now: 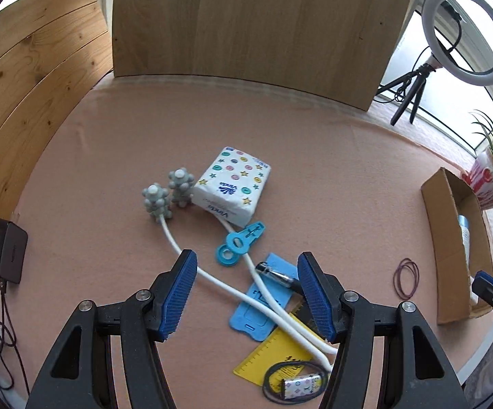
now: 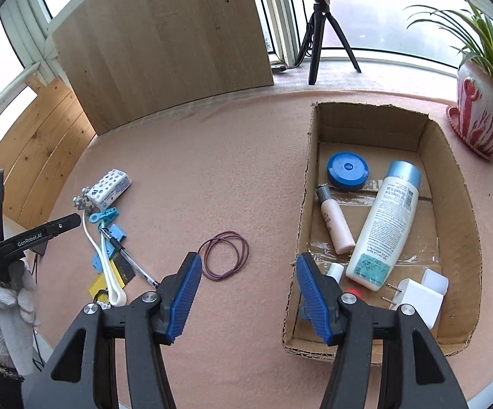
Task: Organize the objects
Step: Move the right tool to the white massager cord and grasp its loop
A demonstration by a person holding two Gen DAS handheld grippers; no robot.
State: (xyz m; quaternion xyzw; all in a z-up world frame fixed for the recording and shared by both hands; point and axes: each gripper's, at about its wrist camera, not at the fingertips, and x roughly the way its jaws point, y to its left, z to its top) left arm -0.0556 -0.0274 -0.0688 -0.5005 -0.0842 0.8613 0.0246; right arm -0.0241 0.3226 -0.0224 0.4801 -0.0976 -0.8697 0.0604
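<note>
Jaws spread on both, yours empty; left gripper [image 1: 246, 293] straddles pen [image 1: 278, 275], its axis crosswise; cardboard box [image 2: 451, 184] rightward.

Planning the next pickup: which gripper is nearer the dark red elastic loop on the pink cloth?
Right. The right gripper hangs just before the dark red elastic loop; the left gripper is over the clutter, with the loop off to its right.

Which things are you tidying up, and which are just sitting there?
For tidying: tissue pack, grey massager, blue clip, pen, hair ties, cardboard box already holding the lotion bottle and blue tin.

Just sitting there: ring light, potted plant, wooden board, black charger.
</note>
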